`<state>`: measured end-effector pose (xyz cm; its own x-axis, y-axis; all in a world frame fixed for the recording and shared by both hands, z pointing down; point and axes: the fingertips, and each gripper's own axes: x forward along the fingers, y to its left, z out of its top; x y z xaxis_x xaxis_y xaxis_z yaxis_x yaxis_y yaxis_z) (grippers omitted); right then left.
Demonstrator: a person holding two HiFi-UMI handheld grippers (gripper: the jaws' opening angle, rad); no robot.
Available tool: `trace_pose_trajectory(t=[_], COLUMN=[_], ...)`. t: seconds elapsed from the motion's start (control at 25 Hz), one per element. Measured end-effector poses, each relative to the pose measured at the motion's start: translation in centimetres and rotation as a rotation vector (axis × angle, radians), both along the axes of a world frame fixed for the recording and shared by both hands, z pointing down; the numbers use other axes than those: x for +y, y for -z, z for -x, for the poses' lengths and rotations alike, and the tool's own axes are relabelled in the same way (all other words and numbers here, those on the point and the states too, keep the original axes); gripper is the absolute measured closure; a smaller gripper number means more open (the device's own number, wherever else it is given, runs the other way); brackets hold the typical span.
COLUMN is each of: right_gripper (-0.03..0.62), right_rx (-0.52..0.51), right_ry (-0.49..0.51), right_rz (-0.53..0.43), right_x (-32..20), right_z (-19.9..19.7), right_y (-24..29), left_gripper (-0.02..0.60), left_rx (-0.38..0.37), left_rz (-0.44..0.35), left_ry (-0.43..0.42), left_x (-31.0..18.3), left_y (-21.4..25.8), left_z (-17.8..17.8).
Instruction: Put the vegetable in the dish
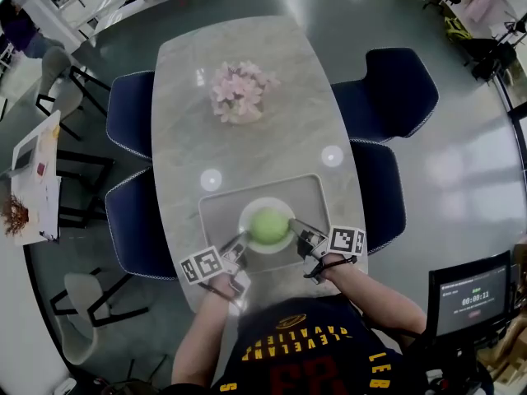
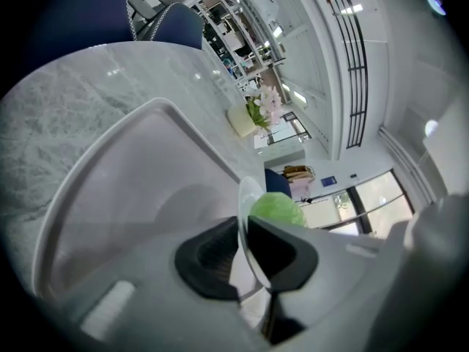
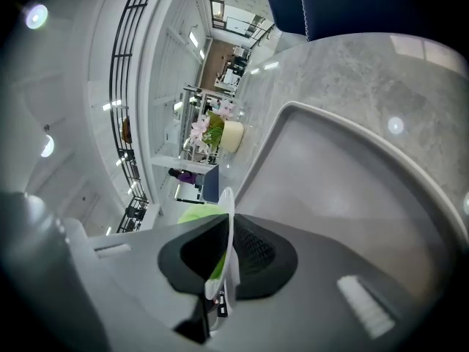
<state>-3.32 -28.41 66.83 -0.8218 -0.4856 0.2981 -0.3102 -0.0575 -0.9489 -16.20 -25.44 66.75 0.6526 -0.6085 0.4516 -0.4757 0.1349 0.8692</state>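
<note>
A round green vegetable lies in a white dish over the grey tray at the table's near end. My left gripper is shut on the dish's left rim, my right gripper on its right rim. In the left gripper view the thin white dish rim runs between the dark pads, with the vegetable just beyond. The right gripper view shows the dish rim pinched between the pads, with the vegetable showing behind it.
The grey marble table carries a pot of pink flowers at its middle. Dark blue chairs stand along both long sides. A screen stands at the lower right.
</note>
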Motion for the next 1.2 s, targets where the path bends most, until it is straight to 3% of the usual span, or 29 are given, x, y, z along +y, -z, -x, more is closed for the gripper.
trace_pose_trajectory(t=[1.2], right_gripper=[0.568], right_rx=[0.122], right_ry=[0.071], right_rz=[0.072], right_x=[0.6], right_z=[0.2], right_y=[-6.2], left_gripper=[0.526], left_rx=[-0.145], left_rz=[0.094], left_ry=[-0.108], left_x=[0.5], left_y=[-6.2], left_z=[0.1])
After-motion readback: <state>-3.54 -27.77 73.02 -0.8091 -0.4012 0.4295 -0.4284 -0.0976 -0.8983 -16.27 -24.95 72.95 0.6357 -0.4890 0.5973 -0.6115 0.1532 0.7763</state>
